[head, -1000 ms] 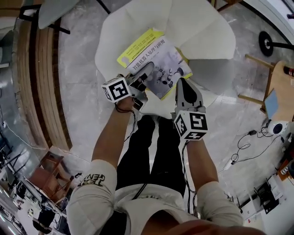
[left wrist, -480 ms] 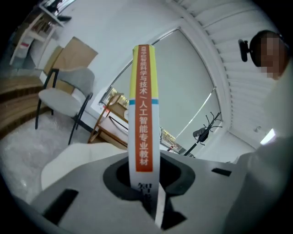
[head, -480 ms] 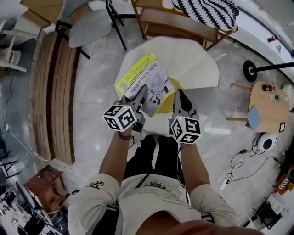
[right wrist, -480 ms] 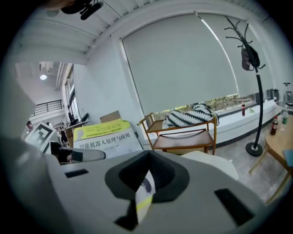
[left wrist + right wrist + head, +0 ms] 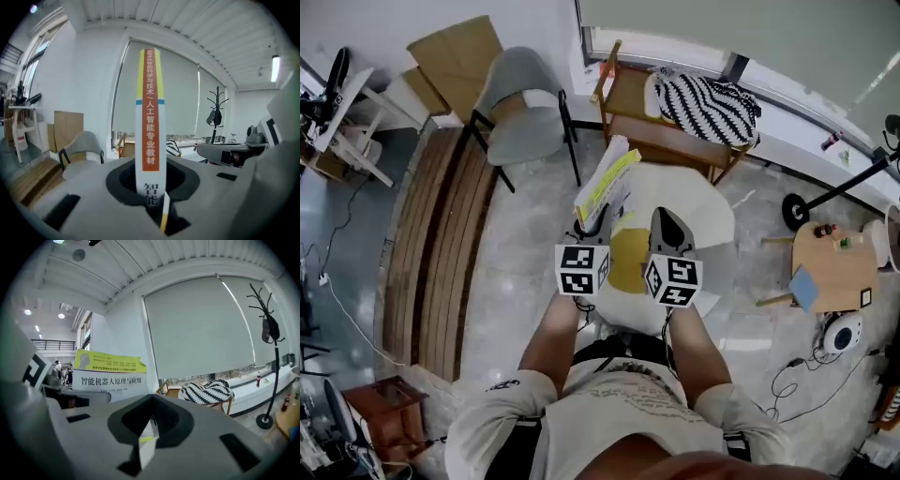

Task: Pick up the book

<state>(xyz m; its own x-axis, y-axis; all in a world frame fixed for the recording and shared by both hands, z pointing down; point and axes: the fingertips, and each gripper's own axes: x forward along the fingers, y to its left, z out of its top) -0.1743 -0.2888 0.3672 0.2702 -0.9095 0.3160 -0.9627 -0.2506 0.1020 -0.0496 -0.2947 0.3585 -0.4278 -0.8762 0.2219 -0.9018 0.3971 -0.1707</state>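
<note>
The book (image 5: 605, 186) has a white and yellow cover and is lifted above the white seat (image 5: 712, 214), standing almost edge-on in the head view. My left gripper (image 5: 590, 223) is shut on its lower end. In the left gripper view the orange and white spine (image 5: 150, 136) rises upright from the left gripper (image 5: 153, 190). A yellow flap of the book (image 5: 628, 258) spreads toward my right gripper (image 5: 667, 229). In the right gripper view a thin white and yellow leaf (image 5: 147, 446) is pinched in the right gripper (image 5: 148, 430), and the book's front cover (image 5: 110, 376) shows at the left.
A grey chair (image 5: 520, 112) and a wooden chair with a striped cushion (image 5: 703, 103) stand beyond the white seat. A strip of wooden slats (image 5: 441, 244) runs along the left. A small round wooden table (image 5: 834, 262) is at the right, and a coat stand (image 5: 269, 333) by the window.
Both grippers have risen together with the book, off the white seat. The book has turned from lying flat to standing on edge, and more of the room now shows.
</note>
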